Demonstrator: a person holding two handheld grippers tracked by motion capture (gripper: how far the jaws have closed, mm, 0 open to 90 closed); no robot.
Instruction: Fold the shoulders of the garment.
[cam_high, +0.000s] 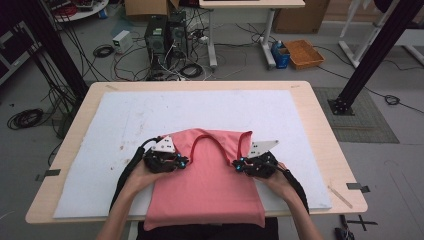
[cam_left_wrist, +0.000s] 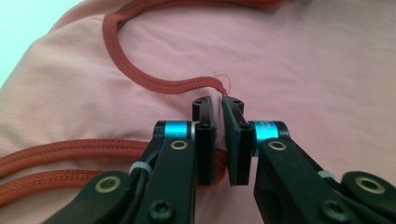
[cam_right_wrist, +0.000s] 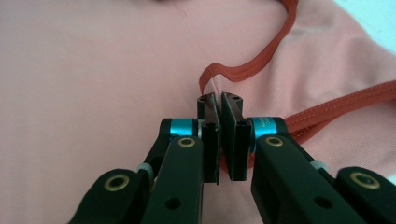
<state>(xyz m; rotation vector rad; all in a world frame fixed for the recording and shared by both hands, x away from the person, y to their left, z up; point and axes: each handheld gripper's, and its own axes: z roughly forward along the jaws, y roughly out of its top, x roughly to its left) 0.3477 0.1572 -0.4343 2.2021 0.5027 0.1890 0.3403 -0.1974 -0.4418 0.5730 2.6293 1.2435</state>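
Fabric is pinched in both my tools: left tool (cam_left_wrist: 218, 116) and right tool (cam_right_wrist: 219, 112) clamp the pink top (cam_high: 210, 175) near its trim; lift evenly, keeping tension equal.

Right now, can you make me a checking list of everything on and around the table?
Surface: wooden table with a white mat over most of it.
Job's things: pink top with darker red trim lies flat on the mat, its lower edge hanging over the near table edge.
Clutter: a thin stick near the right corner.
Grippers: left gripper shut on the top's fabric; right gripper shut on it too.
Cables: black cable trails from the left gripper.
Surroundings: computer towers, loose floor wires, orange tray.
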